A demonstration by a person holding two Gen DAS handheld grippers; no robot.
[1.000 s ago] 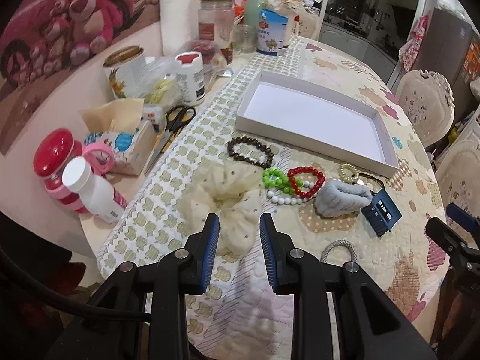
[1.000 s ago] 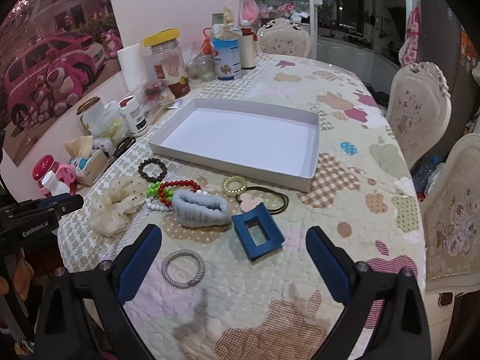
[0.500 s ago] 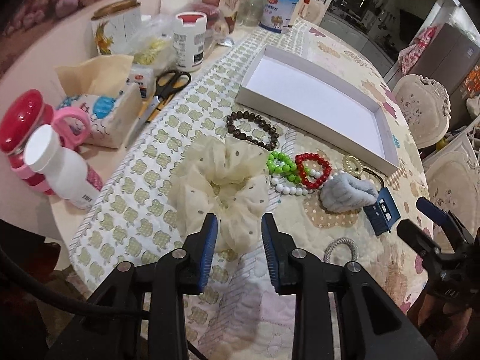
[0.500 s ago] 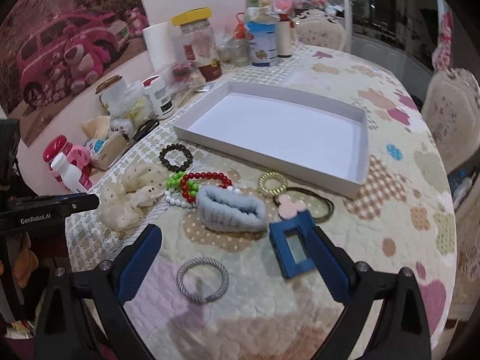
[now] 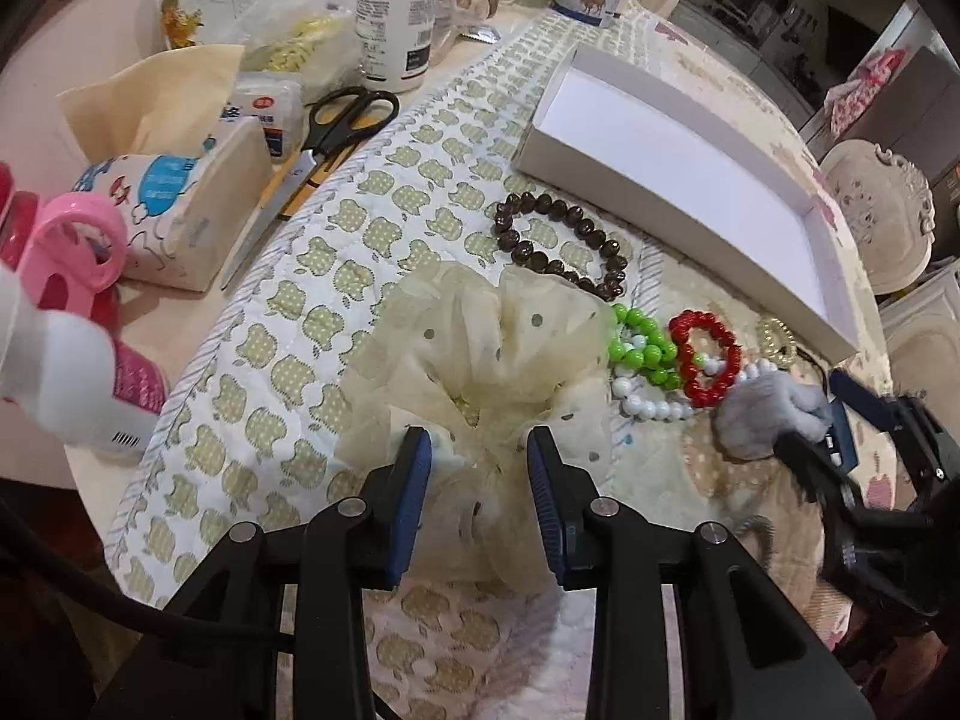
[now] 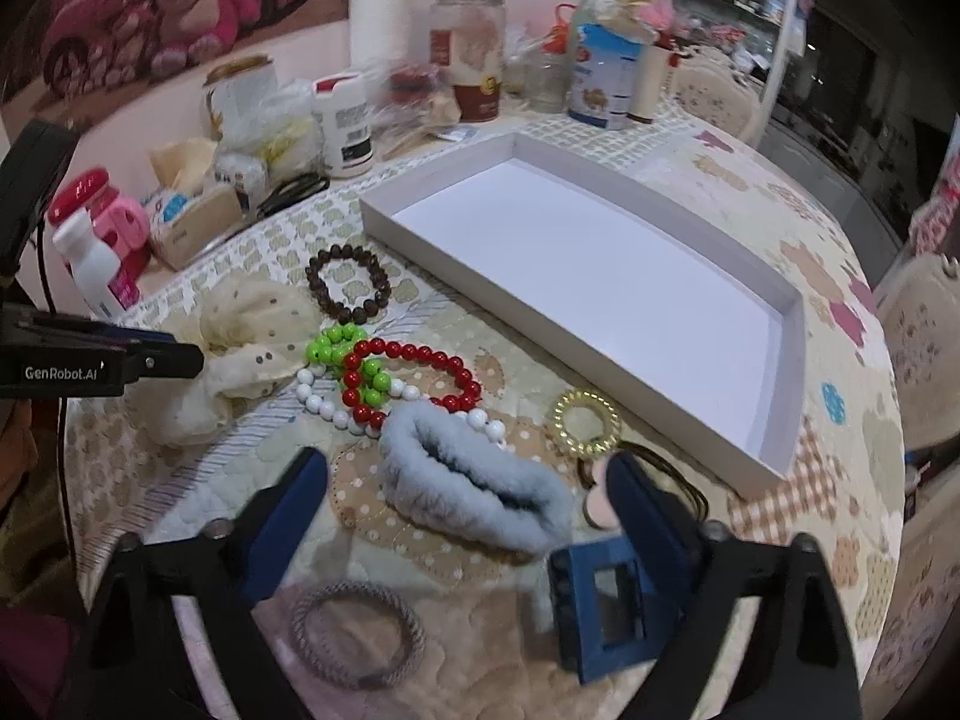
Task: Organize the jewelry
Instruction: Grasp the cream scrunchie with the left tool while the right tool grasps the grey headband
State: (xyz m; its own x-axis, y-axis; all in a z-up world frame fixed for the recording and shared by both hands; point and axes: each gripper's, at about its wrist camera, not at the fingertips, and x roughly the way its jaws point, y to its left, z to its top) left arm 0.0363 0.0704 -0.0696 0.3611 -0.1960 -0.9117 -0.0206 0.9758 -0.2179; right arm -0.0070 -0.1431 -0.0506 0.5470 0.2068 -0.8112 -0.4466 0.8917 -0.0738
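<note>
My left gripper (image 5: 480, 474) points down onto the cream dotted scrunchie (image 5: 480, 354). Its jaws are opening, with the fabric's near folds between them. My right gripper (image 6: 468, 498) straddles the grey fluffy scrunchie (image 6: 474, 480); its jaws are closing and the pads stand apart from it. Beside these lie a brown bead bracelet (image 6: 312, 279), green (image 6: 330, 348), red (image 6: 420, 354) and white (image 6: 318, 402) bead strings, a gold ring (image 6: 561, 420), a blue claw clip (image 6: 570, 600) and a grey elastic band (image 6: 414, 630). The white tray (image 6: 570, 354) behind them holds nothing.
Scissors (image 5: 342, 120), a tissue pack (image 5: 180, 204), a white bottle (image 5: 396, 18), jars and cans crowd the table's left and far side. A black hair tie with a pink charm (image 6: 597, 504) lies under the right finger. Chairs (image 5: 882, 222) stand on the right.
The left gripper sank onto the cream scrunchie, whose fabric now sits between its slightly wider jaws. The right gripper moved left and down over the grey scrunchie, and its jaws narrowed.
</note>
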